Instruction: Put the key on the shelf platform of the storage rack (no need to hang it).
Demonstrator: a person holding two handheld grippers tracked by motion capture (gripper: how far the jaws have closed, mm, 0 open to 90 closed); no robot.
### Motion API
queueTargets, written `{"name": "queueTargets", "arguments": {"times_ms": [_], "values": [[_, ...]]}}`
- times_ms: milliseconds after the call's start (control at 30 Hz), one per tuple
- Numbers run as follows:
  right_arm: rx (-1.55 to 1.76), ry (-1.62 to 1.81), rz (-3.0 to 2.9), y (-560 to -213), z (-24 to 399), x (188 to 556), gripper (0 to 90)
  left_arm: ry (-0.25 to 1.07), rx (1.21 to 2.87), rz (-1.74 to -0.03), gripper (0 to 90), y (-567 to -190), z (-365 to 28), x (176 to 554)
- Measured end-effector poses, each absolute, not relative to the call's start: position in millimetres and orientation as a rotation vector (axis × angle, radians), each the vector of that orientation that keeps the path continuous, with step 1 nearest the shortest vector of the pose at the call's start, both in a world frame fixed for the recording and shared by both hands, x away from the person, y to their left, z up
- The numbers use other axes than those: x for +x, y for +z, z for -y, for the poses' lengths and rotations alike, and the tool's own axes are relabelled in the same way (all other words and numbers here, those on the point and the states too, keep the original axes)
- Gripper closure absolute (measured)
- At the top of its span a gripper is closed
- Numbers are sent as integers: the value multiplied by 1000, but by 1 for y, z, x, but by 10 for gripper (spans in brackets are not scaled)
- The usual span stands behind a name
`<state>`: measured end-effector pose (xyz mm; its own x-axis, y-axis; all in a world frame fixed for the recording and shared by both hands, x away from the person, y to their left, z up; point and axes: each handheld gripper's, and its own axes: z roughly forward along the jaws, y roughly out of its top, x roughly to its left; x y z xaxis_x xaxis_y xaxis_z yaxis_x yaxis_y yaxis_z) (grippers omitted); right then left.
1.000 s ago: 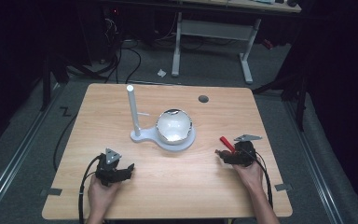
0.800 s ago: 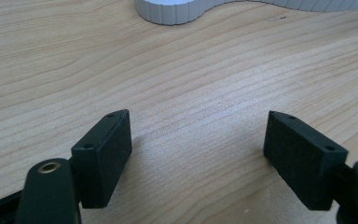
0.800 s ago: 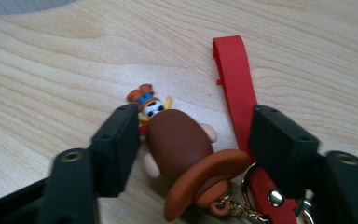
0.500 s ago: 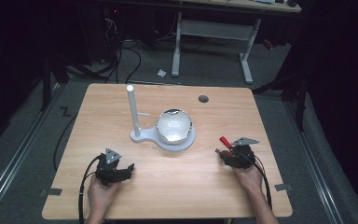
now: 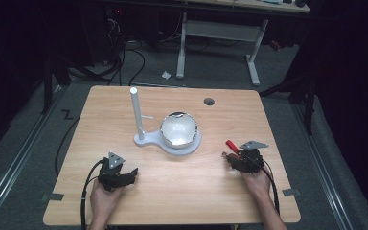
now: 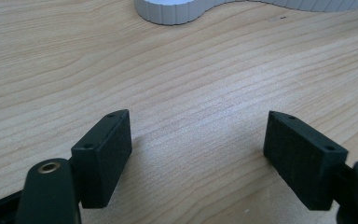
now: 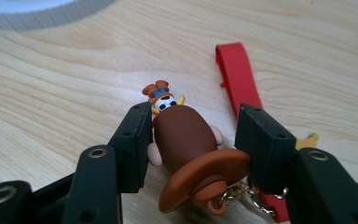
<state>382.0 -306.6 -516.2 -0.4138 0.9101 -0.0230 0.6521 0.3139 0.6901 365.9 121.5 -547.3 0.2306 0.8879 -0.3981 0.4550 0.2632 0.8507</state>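
From the high view you look forward and down on the whole wooden table, with your forearms entering at the bottom edge. The left gripper view sits low and close to the tabletop, looking along its two black jaws toward the white stand base at the top edge. The right gripper view is just as near, angled down between its jaws, with that same base at its upper left. All three views share the base and the wood around it.

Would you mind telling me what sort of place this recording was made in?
Probably a lab or workshop: a bare wooden table under bright light, loose cables on the dark floor, and a desk frame behind.
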Motion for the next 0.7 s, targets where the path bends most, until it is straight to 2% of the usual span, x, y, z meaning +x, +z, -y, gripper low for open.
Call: {"name": "queueTargets", "arguments": {"times_ms": [700], "values": [[1392, 983, -2128, -460, 316, 381, 476, 482, 1362, -1397, 241, -547, -122, 366]]}}
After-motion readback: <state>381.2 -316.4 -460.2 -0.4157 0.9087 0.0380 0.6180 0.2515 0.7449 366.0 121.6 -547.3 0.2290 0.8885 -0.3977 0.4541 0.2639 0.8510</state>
